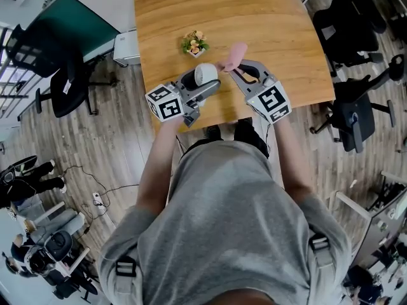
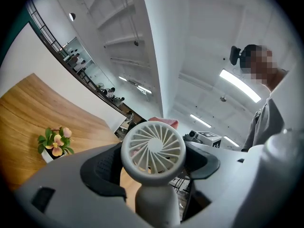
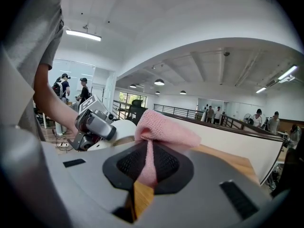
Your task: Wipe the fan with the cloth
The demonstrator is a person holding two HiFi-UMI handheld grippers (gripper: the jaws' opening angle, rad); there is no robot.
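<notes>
We held the fan (image 2: 153, 148) in the left gripper (image 1: 206, 85). Its jaws were closed on the fan from either side, the handle running back between them and the round slatted face turned toward that gripper's camera. From the head view the fan hung over the wooden table (image 1: 267, 18), just on our side of the small flower pot (image 1: 194, 44) and slightly to its right.

The right gripper (image 1: 230, 69) had its jaws pressed nearly together, pinching a fold of the pink cloth (image 3: 164, 129). The rest of the cloth bunched up past the pads. The cloth sat to the right of the flower pot and near it, level with the fan's head and close against its far side. We could not tell whether cloth and fan were touching.

The flower pot stood alone on the table, apart from both grippers. An office chair (image 1: 353, 116) stood far to the right of the flower pot, off the table's edge.
</notes>
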